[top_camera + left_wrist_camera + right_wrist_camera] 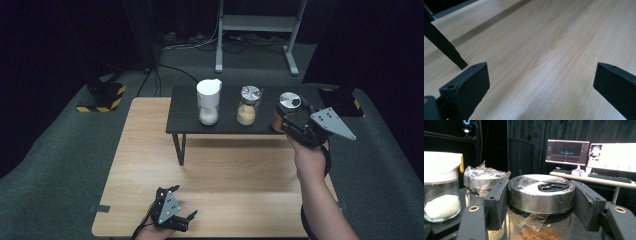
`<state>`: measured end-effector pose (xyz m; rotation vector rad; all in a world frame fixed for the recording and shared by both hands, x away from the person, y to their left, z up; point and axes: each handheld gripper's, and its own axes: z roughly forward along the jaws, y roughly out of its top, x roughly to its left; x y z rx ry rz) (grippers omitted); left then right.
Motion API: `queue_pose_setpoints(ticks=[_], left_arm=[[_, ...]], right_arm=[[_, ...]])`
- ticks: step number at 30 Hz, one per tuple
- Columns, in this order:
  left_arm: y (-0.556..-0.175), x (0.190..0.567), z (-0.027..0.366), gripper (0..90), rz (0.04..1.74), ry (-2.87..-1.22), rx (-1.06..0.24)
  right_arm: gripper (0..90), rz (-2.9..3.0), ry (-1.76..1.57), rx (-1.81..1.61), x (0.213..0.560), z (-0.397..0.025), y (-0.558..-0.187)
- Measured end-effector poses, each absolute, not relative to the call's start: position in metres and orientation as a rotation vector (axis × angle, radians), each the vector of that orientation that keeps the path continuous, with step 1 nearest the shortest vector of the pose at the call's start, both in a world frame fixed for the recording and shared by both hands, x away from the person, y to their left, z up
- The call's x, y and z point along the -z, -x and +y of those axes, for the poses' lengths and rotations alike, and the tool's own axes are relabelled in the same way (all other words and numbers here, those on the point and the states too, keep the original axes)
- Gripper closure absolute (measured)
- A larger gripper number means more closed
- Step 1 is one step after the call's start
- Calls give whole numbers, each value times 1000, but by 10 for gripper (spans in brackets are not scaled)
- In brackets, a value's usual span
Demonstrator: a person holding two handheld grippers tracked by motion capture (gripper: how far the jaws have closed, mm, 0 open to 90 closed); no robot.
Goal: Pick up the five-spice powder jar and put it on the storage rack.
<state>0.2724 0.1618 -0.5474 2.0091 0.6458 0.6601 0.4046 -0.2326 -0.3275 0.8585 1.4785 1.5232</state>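
**Right gripper clamped on brown jar's lid**

Right gripper (pixel 290 121) at the shelf's (pixel 185 117) right end, jaws tight against the brown jar's (pixel 286 111) steel lid (pixel 541 192). Its own view shows film under that lid and monitors (pixel 567 151) behind. Left gripper (pixel 181 204) low over the table (pixel 564 45), jaws wide, holding nothing. White-lid jar (pixel 208 101) and yellow jar (pixel 247 105) stand leftward.

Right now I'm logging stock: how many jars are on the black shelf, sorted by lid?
White-lidded jar: 1
Metal-lidded jars: 2, the middle jar and the brown-filled jar between the right gripper jaws
Total: 3
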Motion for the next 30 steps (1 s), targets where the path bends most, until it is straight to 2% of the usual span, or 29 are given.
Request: queue_pose_setpoints(ticks=[30], left_arm=[[-272, 547, 164, 7, 647, -2002, -657]], right_arm=[[342, 1483, -865, -1514, 327, -223, -425]])
